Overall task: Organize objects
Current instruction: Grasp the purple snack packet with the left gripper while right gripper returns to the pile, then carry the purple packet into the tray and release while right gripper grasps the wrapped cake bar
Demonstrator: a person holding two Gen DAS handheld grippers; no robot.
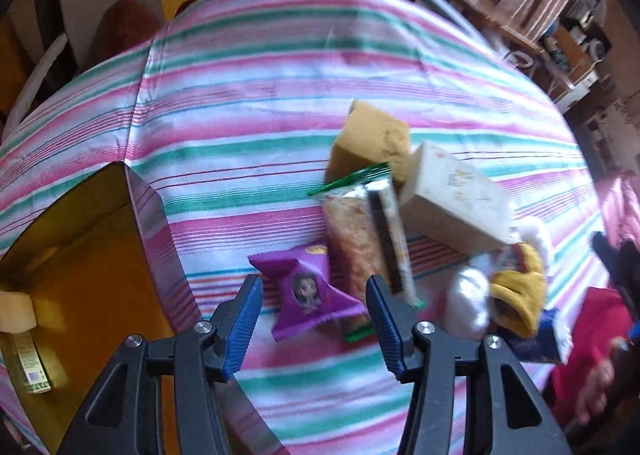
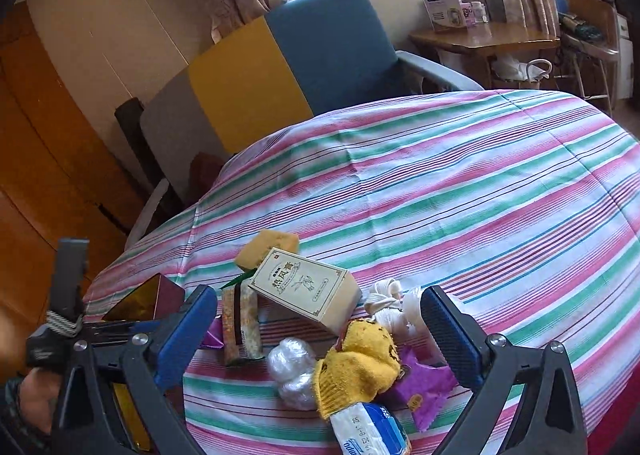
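On the striped cloth lies a pile: a purple snack packet (image 1: pixel 310 293), a long clear snack pack (image 1: pixel 366 231), a yellow sponge (image 1: pixel 372 139), a cream box (image 1: pixel 456 197), a crumpled plastic ball (image 1: pixel 468 305) and a yellow glove (image 1: pixel 520 291). My left gripper (image 1: pixel 314 325) is open, its jaws on either side of the purple packet. My right gripper (image 2: pixel 320 329) is open above the yellow glove (image 2: pixel 360 363), with the cream box (image 2: pixel 306 287), plastic ball (image 2: pixel 290 369), white cord (image 2: pixel 394 307) and another purple packet (image 2: pixel 424 389) around it.
A box with a gold inside (image 1: pixel 76 263) stands open at the left and holds a small bottle (image 1: pixel 24 351). A white and blue pack (image 2: pixel 368 431) lies at the near edge. Chairs (image 2: pixel 332 51) stand behind the table.
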